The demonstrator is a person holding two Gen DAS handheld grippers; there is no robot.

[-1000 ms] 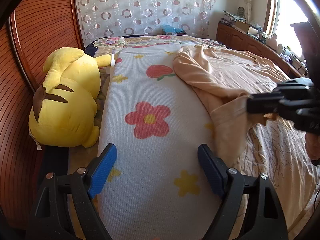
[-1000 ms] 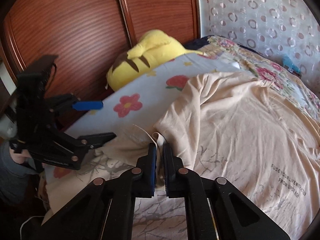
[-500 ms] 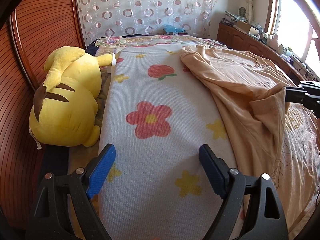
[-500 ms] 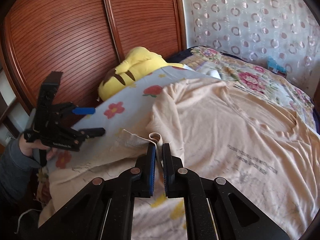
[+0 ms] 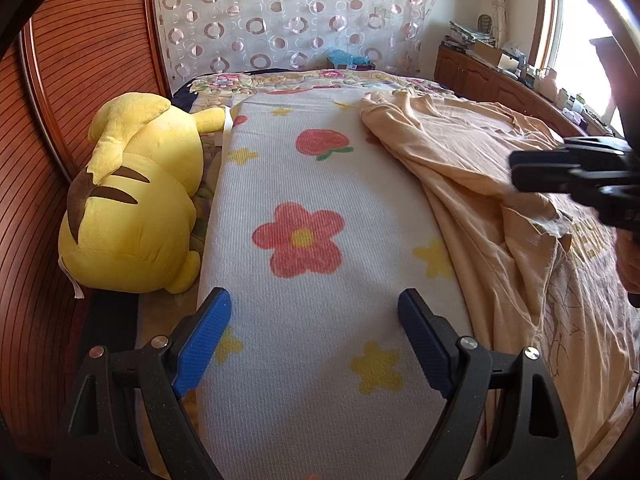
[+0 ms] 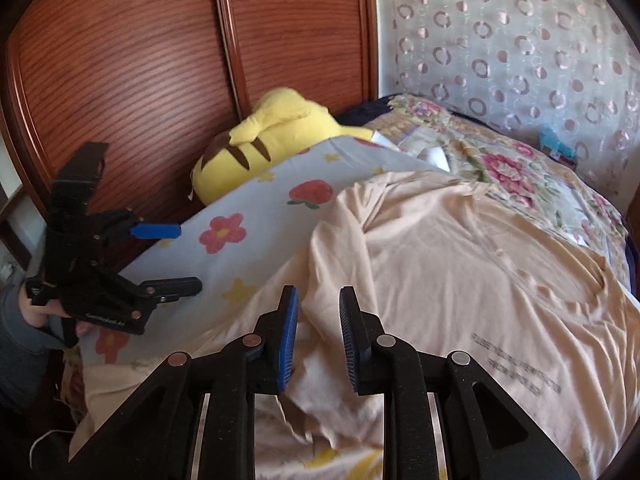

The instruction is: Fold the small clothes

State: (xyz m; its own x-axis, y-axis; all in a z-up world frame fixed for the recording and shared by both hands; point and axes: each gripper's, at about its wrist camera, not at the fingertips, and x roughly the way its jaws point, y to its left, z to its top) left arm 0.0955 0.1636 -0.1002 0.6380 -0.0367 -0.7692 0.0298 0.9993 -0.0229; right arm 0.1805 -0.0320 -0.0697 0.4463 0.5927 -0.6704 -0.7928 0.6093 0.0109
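A peach T-shirt (image 5: 460, 168) (image 6: 440, 264) lies spread on the bed, its left edge resting against a white flowered blanket roll (image 5: 304, 240). A sleeve fold lies doubled over on the shirt's near side. My right gripper (image 6: 319, 296) hovers just over that fold with its jaws opening; the blue pads stand apart and press on nothing. It shows as a black shape at the right edge of the left wrist view (image 5: 516, 170). My left gripper (image 5: 314, 304) (image 6: 180, 258) is held wide open above the blanket roll, with nothing in it.
A yellow plush toy (image 5: 128, 208) lies between the blanket roll and the wooden headboard (image 5: 80, 80). A floral bedspread (image 6: 520, 176) covers the far side of the bed. A patterned curtain (image 5: 288, 20) hangs behind, and a low cabinet (image 5: 492, 80) stands under the window.
My right gripper carried the sleeve edge across onto the shirt, then its jaws parted and let the cloth drop. The left gripper has stayed put.
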